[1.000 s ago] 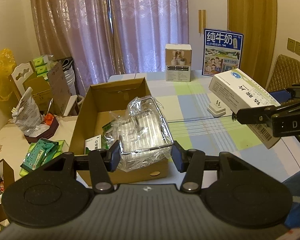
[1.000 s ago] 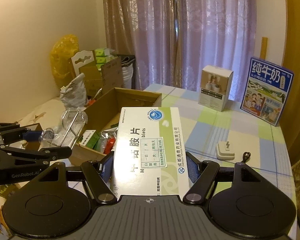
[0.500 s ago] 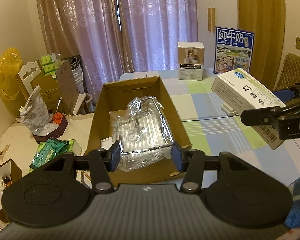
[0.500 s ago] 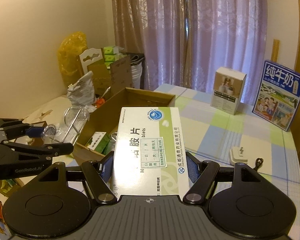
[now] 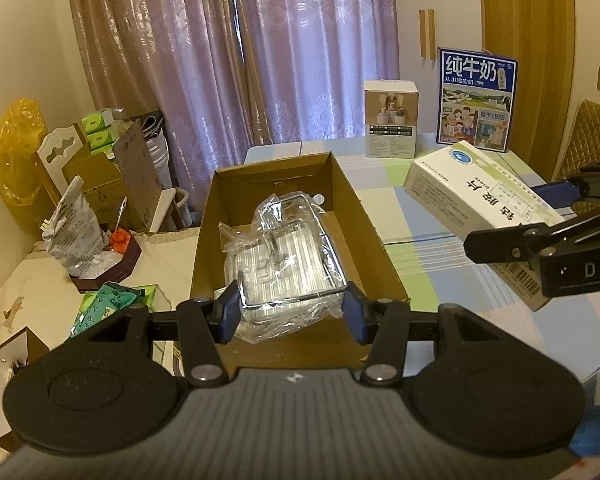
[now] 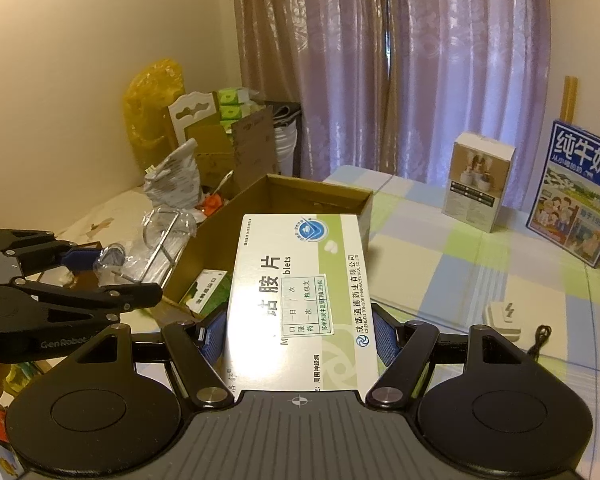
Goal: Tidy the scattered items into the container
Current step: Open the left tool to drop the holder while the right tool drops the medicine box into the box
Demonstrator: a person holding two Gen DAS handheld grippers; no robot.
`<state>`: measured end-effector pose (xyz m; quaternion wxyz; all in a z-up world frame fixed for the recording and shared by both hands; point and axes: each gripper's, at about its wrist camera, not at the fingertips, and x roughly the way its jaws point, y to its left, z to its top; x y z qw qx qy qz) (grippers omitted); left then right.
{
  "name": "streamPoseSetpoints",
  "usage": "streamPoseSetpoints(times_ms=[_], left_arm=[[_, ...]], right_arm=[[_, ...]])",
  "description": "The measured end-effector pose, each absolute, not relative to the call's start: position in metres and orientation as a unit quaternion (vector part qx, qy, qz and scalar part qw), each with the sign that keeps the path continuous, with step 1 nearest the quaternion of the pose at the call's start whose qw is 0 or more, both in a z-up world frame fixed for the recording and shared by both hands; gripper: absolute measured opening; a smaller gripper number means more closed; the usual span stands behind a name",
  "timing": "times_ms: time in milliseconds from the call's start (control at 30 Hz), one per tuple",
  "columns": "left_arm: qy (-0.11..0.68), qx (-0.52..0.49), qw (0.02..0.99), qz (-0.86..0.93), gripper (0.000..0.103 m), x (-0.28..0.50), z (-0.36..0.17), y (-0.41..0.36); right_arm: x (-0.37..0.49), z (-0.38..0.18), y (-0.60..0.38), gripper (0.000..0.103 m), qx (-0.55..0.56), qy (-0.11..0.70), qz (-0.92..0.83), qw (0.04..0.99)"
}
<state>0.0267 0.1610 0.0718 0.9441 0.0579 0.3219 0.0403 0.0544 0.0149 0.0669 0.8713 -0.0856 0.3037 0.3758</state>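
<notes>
An open cardboard box [image 5: 374,236] stands on the checked tablecloth. My left gripper [image 5: 292,309] is shut on a wire rack wrapped in clear plastic [image 5: 288,256] and holds it over the near end of the box. My right gripper [image 6: 298,334] is shut on a white and green medicine box [image 6: 296,280], carried in the air just right of the cardboard box [image 6: 216,240]. The left wrist view shows the medicine box [image 5: 472,192] at the right. The right wrist view shows the left gripper [image 6: 112,276] with the wrapped rack [image 6: 164,236] at the left. A green and white packet [image 6: 206,292] lies inside the cardboard box.
On the table stand a small white product box [image 6: 478,180], a blue milk carton [image 6: 576,192], and a white plug [image 6: 502,320] with a cable. Left of the table are a crumpled bag [image 5: 72,236], green packets [image 5: 108,300] and stacked cartons.
Both grippers have shifted left with their loads. The wrapped rack now hangs over the cardboard box instead of over its right wall, and the medicine box has come closer to it.
</notes>
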Motion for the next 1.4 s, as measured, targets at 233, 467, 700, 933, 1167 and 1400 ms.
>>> streamPoseSetpoints(times_ms=[233,467,700,933,1167,1400], left_arm=[[0.328,0.061,0.942,0.039,0.047,0.036,0.066,0.168],[0.334,0.065,0.939,0.037,0.047,0.048,0.061,0.177],[0.337,0.069,0.938,0.036,0.047,0.065,0.060,0.190],[0.343,0.082,0.935,0.029,0.047,0.087,0.055,0.201],[0.350,0.083,0.933,0.027,0.047,0.107,0.045,0.212],[0.357,0.083,0.930,0.022,0.047,0.123,0.032,0.217]], right_arm=[[0.060,0.062,0.026,0.068,-0.084,0.310,0.380,0.867],[0.073,0.059,0.036,0.068,-0.078,0.318,0.382,0.865],[0.088,0.058,0.050,0.068,-0.073,0.320,0.381,0.864],[0.108,0.052,0.068,0.068,-0.068,0.328,0.381,0.862],[0.127,0.042,0.085,0.068,-0.055,0.342,0.377,0.859],[0.144,0.033,0.096,0.068,-0.046,0.352,0.375,0.856]])
